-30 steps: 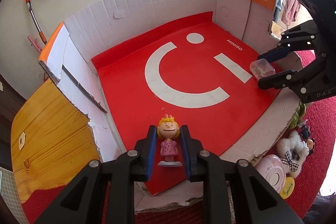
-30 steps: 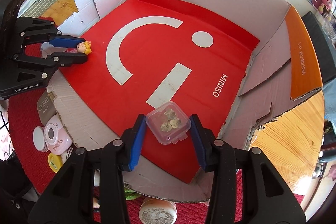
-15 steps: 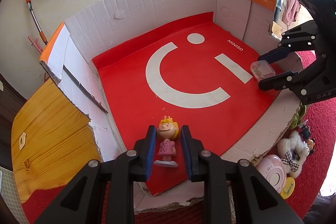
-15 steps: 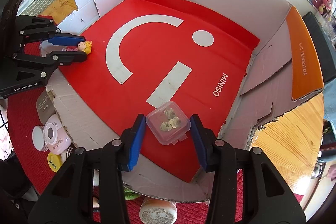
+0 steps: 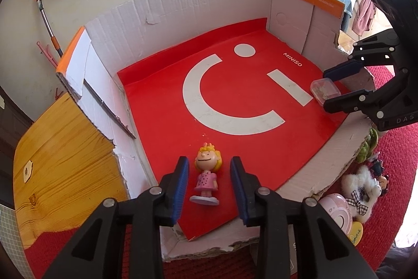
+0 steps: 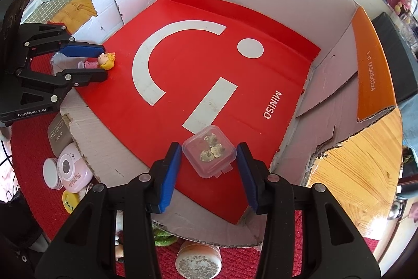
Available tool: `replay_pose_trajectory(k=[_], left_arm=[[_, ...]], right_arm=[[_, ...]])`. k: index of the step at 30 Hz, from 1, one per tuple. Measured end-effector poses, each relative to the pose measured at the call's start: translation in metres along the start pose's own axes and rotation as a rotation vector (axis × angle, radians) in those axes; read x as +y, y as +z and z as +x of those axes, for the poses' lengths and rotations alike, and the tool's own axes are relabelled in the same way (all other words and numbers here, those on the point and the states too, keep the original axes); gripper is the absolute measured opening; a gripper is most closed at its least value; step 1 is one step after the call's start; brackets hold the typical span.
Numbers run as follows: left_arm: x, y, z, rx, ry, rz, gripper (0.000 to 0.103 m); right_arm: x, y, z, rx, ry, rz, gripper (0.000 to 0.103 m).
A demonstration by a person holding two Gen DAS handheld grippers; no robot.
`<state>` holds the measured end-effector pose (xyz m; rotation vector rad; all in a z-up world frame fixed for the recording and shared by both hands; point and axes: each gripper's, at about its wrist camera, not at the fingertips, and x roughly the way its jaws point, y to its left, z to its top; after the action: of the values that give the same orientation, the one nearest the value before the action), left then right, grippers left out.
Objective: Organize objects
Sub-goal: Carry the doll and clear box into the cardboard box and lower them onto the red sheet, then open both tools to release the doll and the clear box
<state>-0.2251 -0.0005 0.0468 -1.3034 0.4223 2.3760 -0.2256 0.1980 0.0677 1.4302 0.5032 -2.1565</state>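
Note:
A small doll figurine [image 5: 207, 173] with yellow hair and a pink dress stands on the red floor of the cardboard box [image 5: 198, 17], between the open fingers of my left gripper [image 5: 209, 178], touching neither pad. It also shows in the right wrist view [image 6: 100, 62]. A clear plastic box of small metal pieces [image 6: 209, 151] rests on the red floor between the open fingers of my right gripper [image 6: 207, 166], with gaps on both sides. It also shows in the left wrist view [image 5: 324, 90], where my right gripper [image 5: 331, 88] straddles it.
The box has white cardboard walls with orange flaps [image 6: 371, 62]. A wooden tabletop [image 5: 60, 161] lies beside it. On the red rug outside the near wall lie a pink round device [image 6: 73, 169], plush toys [image 5: 363, 184] and a round tin [image 6: 198, 260].
My left gripper has opened and released the doll, which now stands free on the red floor. My right gripper has also widened around the plastic box.

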Motion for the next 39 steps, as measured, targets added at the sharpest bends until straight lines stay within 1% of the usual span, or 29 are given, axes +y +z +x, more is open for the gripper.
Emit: replay_pose_trajectory(k=[3, 5, 8, 9, 10, 11, 12, 16, 18, 22, 24, 28, 30, 31, 34, 35, 37, 39], left_arm=[[0.000, 0.001, -0.005, -0.013, -0.001, -0.008, 0.035], [0.001, 0.002, -0.011, -0.032, -0.002, -0.018, 0.035], [0.006, 0.005, -0.026, -0.084, -0.021, -0.068, 0.036], [0.007, 0.005, -0.032, -0.101, -0.026, -0.084, 0.037], [0.008, 0.006, -0.037, -0.122, -0.025, -0.101, 0.040], [0.009, 0.007, -0.043, -0.143, -0.020, -0.117, 0.042], [0.010, 0.007, -0.049, -0.162, -0.016, -0.128, 0.042], [0.010, 0.006, -0.072, -0.229, -0.006, -0.163, 0.045], [0.009, 0.004, -0.083, -0.262, 0.011, -0.173, 0.047], [0.001, -0.005, -0.111, -0.333, 0.041, -0.186, 0.058], [-0.004, -0.012, -0.126, -0.374, 0.070, -0.180, 0.062], [-0.016, -0.027, -0.155, -0.460, 0.113, -0.192, 0.073], [-0.022, -0.036, -0.166, -0.496, 0.118, -0.197, 0.078], [-0.025, -0.041, -0.171, -0.511, 0.120, -0.205, 0.082], [-0.033, -0.055, -0.181, -0.547, 0.123, -0.231, 0.087], [-0.035, -0.059, -0.184, -0.558, 0.131, -0.239, 0.090], [-0.042, -0.069, -0.189, -0.582, 0.153, -0.256, 0.093], [-0.047, -0.079, -0.194, -0.603, 0.171, -0.272, 0.099]], right_arm=[[-0.001, -0.003, -0.007, -0.016, -0.004, 0.001, 0.047], [-0.004, -0.004, -0.011, -0.031, -0.004, 0.004, 0.047], [-0.007, -0.006, -0.022, -0.063, 0.005, 0.015, 0.047], [-0.002, 0.000, -0.027, -0.076, 0.006, 0.020, 0.048], [-0.003, 0.000, -0.032, -0.090, 0.004, 0.025, 0.049], [-0.002, -0.003, -0.035, -0.107, 0.003, 0.030, 0.051], [0.006, 0.003, -0.037, -0.124, 0.004, 0.037, 0.053], [0.007, 0.006, -0.060, -0.192, 0.008, 0.064, 0.054], [0.009, 0.003, -0.075, -0.235, -0.003, 0.074, 0.057], [0.014, -0.004, -0.107, -0.344, -0.022, 0.102, 0.064], [0.019, -0.010, -0.123, -0.406, -0.039, 0.119, 0.073], [0.030, -0.029, -0.154, -0.502, -0.051, 0.150, 0.077], [0.036, -0.039, -0.166, -0.551, -0.064, 0.173, 0.085], [0.039, -0.045, -0.172, -0.575, -0.081, 0.183, 0.087], [0.051, -0.063, -0.184, -0.642, -0.116, 0.205, 0.093], [0.054, -0.069, -0.187, -0.661, -0.133, 0.212, 0.095], [0.063, -0.081, -0.191, -0.698, -0.162, 0.219, 0.096], [0.070, -0.092, -0.191, -0.720, -0.174, 0.236, 0.100]])
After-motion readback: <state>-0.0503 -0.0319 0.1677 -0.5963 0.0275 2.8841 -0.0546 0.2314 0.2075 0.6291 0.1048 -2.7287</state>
